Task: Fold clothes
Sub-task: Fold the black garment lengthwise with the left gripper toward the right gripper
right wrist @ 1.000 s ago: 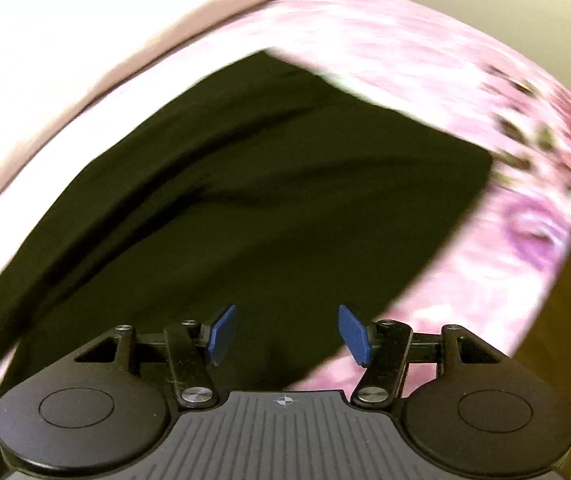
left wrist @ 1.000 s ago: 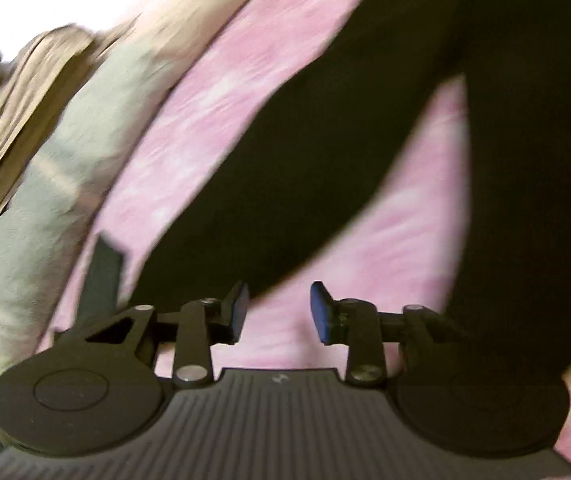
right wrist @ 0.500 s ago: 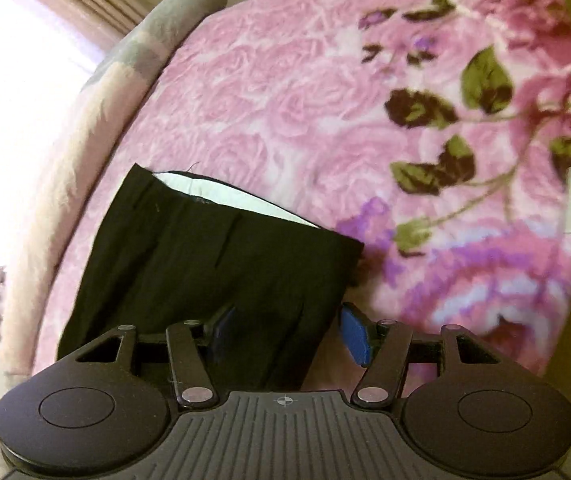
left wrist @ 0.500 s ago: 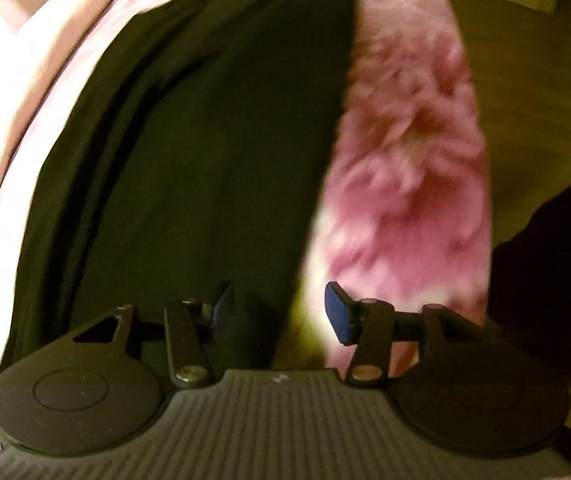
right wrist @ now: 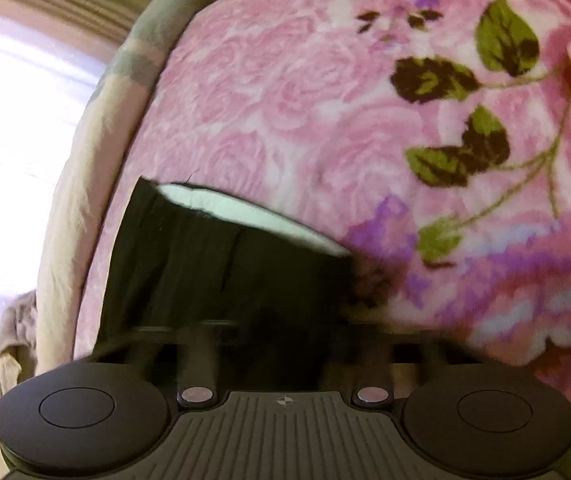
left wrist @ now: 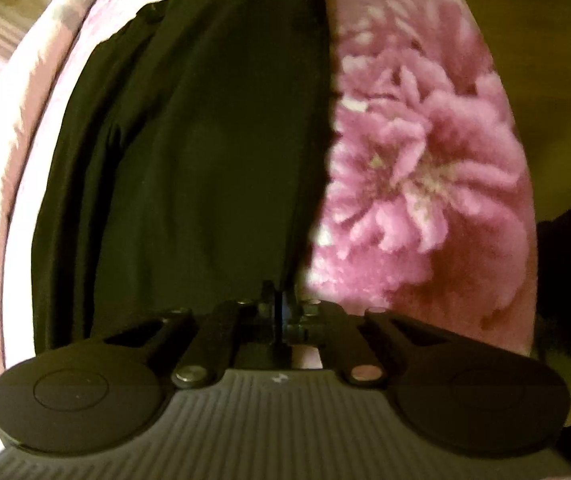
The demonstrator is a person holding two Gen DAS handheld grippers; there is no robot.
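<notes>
Garment lies flat on blanket, left of its big flower; bolster runs along blanket's left edge; left gripper at garment's near edge

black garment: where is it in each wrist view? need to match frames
Left wrist: black garment fills the left-centre, top edge down to the gripper.
Right wrist: black garment sits lower left, just above the gripper, pale lining at its far edge.
Shared landmark: pink floral blanket beneath it.

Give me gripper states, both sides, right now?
Left gripper: jaws shut on the edge of the black garment.
Right gripper: jaws closing over the black garment; blurred, grip cannot be told.
</notes>
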